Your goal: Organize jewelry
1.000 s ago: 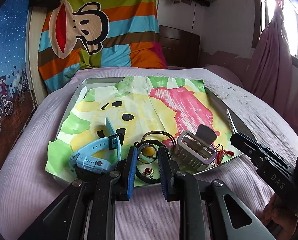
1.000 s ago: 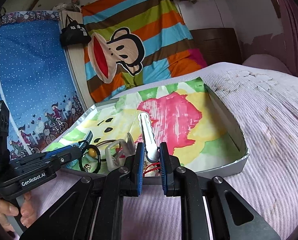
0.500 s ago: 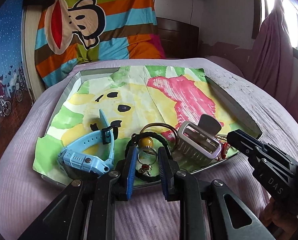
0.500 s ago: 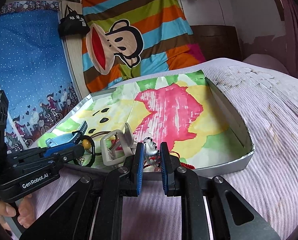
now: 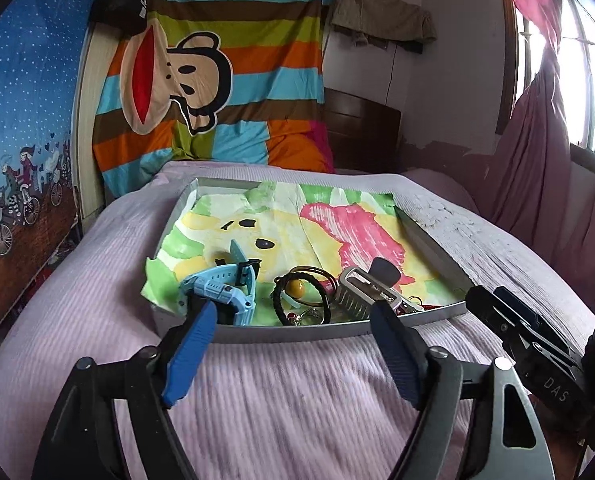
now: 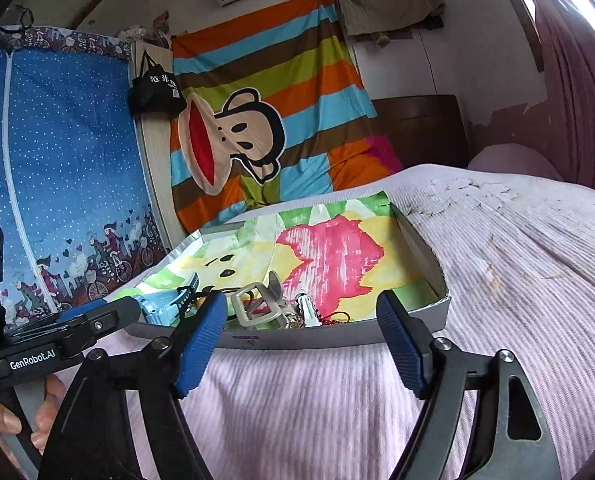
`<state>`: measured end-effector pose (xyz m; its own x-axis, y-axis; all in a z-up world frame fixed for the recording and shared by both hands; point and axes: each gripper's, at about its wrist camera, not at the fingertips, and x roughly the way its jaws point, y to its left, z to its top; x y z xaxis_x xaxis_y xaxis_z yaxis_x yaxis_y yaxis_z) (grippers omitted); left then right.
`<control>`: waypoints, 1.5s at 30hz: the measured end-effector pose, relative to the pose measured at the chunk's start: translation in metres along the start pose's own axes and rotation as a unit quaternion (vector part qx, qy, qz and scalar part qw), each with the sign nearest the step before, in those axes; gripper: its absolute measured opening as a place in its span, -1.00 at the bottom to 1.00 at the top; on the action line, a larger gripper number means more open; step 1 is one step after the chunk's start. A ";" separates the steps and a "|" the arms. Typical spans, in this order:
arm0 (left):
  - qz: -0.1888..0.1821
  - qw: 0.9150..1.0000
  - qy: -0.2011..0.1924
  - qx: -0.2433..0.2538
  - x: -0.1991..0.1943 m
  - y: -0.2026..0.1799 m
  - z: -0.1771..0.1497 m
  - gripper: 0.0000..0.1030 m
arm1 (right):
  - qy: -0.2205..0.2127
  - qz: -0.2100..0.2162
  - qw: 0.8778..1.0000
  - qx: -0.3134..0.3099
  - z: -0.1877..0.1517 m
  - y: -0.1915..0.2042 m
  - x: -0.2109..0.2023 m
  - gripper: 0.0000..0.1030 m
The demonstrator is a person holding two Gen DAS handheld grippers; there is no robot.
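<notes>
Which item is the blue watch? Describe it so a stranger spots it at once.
Start at the shallow grey tray on the pink bed, lined with a painted sheet. Along its near edge lies a row of small items; the watch is the leftmost, beside a black cord bracelet with a yellow bead. It alone is light blue plastic with a chunky case and a curved strap.
</notes>
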<state>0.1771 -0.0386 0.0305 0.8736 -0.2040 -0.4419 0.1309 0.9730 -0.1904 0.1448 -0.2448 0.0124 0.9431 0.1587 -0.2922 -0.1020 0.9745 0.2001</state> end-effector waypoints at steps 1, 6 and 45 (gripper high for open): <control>0.001 1.000 -0.008 -0.002 -0.008 0.002 -0.002 0.70 | -0.008 -0.002 1.000 -0.003 0.000 0.002 -0.009 0.58; 0.015 0.999 -0.038 -0.004 -0.048 0.011 -0.013 0.94 | -0.040 -0.006 0.999 -0.018 0.004 0.008 -0.048 0.94; 0.039 0.997 -0.062 0.002 -0.098 0.017 -0.044 1.00 | -0.028 -0.007 0.999 -0.046 -0.023 0.021 -0.095 0.97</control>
<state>0.0735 -0.0068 0.0318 0.9323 -0.1122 -0.3439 0.0614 0.9860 -0.1553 0.0454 -0.2361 0.0227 0.9607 0.1389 -0.2404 -0.1154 0.9873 0.1092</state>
